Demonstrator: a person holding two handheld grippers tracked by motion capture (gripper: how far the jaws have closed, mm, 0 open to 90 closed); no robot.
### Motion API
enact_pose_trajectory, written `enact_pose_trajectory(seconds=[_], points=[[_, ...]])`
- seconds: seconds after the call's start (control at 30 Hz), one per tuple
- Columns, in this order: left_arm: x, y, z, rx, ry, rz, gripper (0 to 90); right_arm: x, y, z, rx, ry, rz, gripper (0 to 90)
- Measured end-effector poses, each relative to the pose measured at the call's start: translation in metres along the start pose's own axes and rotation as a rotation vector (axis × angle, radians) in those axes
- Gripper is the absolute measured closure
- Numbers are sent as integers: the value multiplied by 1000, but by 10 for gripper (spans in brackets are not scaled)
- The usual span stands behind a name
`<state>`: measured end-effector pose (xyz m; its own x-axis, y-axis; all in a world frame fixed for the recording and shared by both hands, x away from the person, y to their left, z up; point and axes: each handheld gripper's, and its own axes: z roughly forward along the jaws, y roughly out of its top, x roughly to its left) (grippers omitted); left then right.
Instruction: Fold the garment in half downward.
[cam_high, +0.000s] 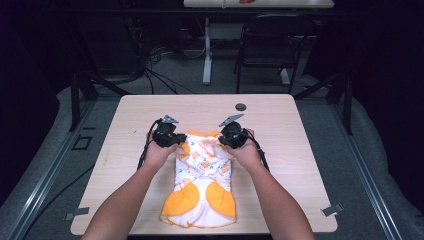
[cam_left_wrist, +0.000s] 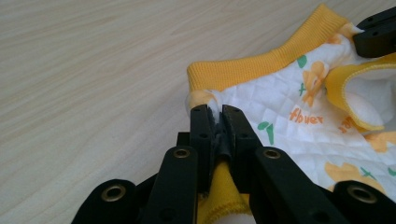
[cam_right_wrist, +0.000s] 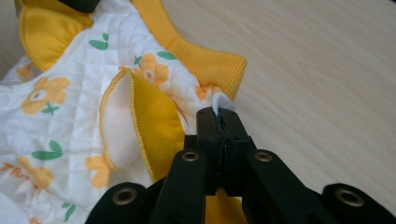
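A small quilted garment (cam_high: 202, 177), white with orange flowers, green leaves and yellow-orange trim, lies on the pale wooden table (cam_high: 125, 120), a little toward six o'clock from the table's middle. Its ribbed yellow collar band (cam_left_wrist: 261, 70) points toward twelve o'clock, and two orange rounded panels (cam_high: 200, 198) sit at its six o'clock end.

The left gripper (cam_left_wrist: 215, 114) is clamped on the garment's corner just below the collar band, at about ten o'clock of the cloth in the high view; a fold of white fabric is pinched between the two black jaws. The right gripper (cam_right_wrist: 218, 114) is clamped the same way on the opposite corner, at about two o'clock of the cloth, with a tip of white fabric poking out above its closed jaws. A yellow-edged ruffle (cam_right_wrist: 135, 126) stands up just beside the right gripper's jaws.

A small dark round disc (cam_high: 241, 106) rests on the table toward twelve o'clock, well apart from the garment.
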<state>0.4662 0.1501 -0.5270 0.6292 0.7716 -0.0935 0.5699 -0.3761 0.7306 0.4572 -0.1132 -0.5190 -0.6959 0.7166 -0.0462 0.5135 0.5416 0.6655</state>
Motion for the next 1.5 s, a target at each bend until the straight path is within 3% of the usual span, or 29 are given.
enact_pose_trajectory(seconds=[0.77,1.07,1.3,1.5], points=[[0,38,-57,-143,17,82,835,9,38,-53,-139,-70,-116,882],[-9,25,-63,-151,-3,109,835,19,24,-59,-143,-65,-193,883],[-17,10,-63,-137,-29,127,834,27,12,-63,-135,-51,-212,884],[-20,-1,-63,-121,-43,129,833,32,2,-64,-143,-10,-190,884]])
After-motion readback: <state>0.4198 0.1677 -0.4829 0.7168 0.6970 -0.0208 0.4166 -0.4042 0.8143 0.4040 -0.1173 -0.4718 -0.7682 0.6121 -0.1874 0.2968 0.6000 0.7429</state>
